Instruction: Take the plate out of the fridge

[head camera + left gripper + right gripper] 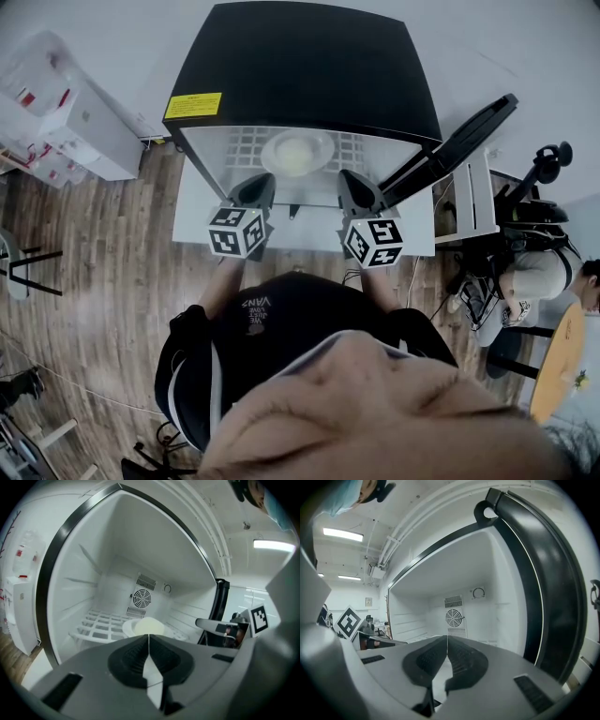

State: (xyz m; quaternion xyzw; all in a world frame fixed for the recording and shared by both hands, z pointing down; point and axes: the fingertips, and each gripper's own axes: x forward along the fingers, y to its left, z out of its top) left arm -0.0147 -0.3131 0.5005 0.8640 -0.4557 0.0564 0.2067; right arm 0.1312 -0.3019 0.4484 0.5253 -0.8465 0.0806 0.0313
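A pale plate [296, 152] with something light yellow on it rests on the white wire shelf [246, 145] inside the open fridge [309, 66]. In the left gripper view the plate [143, 626] lies just beyond my jaws, below the rear fan [141, 598]. My left gripper [262, 180] is shut and empty at the fridge's front edge, just left of the plate. Level with it on the plate's other side, my right gripper [349, 178] is likewise shut and empty. Its own view shows the fridge's back wall and fan [454, 617], but not the plate.
The black fridge door [459, 145] stands open to the right and fills the right side of the right gripper view [548, 597]. A white cabinet [80, 112] stands at the left. A seated person [544, 272] and a round wooden table [555, 361] are at the right.
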